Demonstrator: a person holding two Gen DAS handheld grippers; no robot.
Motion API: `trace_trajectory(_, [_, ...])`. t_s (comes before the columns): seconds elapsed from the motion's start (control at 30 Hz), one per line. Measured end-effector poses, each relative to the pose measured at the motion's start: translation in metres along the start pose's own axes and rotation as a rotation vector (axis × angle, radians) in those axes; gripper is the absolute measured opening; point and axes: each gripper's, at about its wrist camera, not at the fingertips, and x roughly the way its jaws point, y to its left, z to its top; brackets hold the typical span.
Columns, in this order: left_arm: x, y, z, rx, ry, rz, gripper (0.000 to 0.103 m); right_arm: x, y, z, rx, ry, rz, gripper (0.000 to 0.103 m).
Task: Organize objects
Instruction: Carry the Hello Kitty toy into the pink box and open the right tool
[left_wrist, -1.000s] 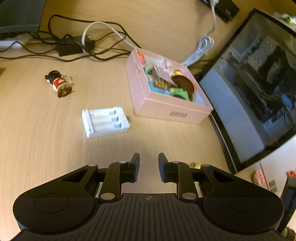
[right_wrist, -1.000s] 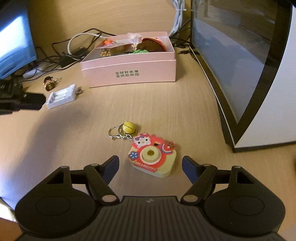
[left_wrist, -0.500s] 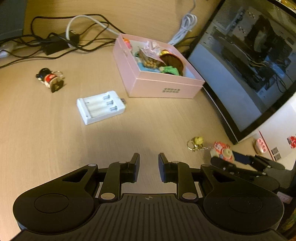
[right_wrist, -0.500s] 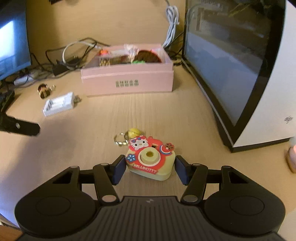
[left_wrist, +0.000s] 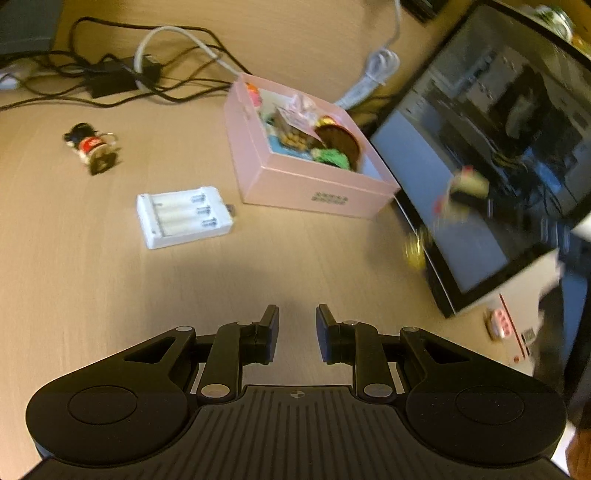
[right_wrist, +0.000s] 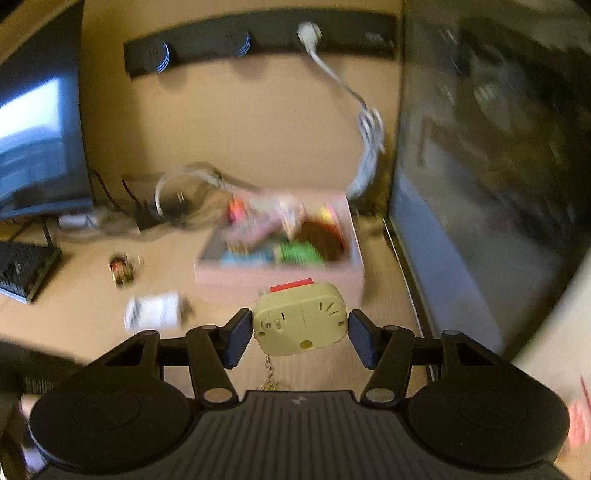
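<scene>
My right gripper (right_wrist: 300, 338) is shut on the toy camera keychain (right_wrist: 301, 319), held in the air with its cream back facing me and its chain hanging below. It shows blurred in the left wrist view (left_wrist: 463, 194), its yellow bell (left_wrist: 415, 249) dangling. The pink box (left_wrist: 310, 184) holding several small items sits ahead, also in the right wrist view (right_wrist: 280, 277). My left gripper (left_wrist: 296, 330) hovers low over bare desk, jaws a narrow gap apart and empty. A white battery charger (left_wrist: 183, 216) and a small doll keychain (left_wrist: 92, 147) lie left of the box.
A dark monitor (left_wrist: 480, 147) stands right of the box. Black and white cables (left_wrist: 147, 74) lie behind it. A second screen (right_wrist: 37, 136) and a black device (right_wrist: 22, 269) are at the left. A power strip (right_wrist: 258, 40) is on the wall.
My right gripper closed on the toy camera, lifted it off the desk and swung it up toward the pink box. The left gripper shifted slightly, still empty.
</scene>
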Motion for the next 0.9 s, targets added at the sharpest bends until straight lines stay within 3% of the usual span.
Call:
trace_trajectory(0.2, [-0.008,0.014,-0.002,-0.085,-0.039,0.089,0.024,0.039,-0.001,0.073,-0.008,-0.190,0.010,0.058])
trace_trajectory(0.3, [-0.013,0.022,-0.006,-0.115,-0.043,0.130,0.024,0.067,-0.003,0.088,0.024,-0.181,0.057,0.068])
trace_trajectory(0.43, [-0.017,0.033,-0.016,-0.165,-0.028,0.187,0.024,0.090,0.007,0.060,-0.016,-0.088,0.140,0.084])
trace_trajectory(0.63, [-0.016,0.037,-0.020,-0.156,0.002,0.223,0.024,0.105,0.029,-0.006,-0.093,0.085,0.202,0.084])
trace_trajectory(0.73, [-0.011,0.033,-0.016,-0.095,0.011,0.241,0.024,0.105,0.032,-0.027,-0.074,0.145,0.218,0.085])
trace_trajectory(0.9, [-0.006,0.029,0.002,0.090,-0.001,0.290,0.024,0.091,0.030,-0.045,-0.060,0.186,0.226,0.090])
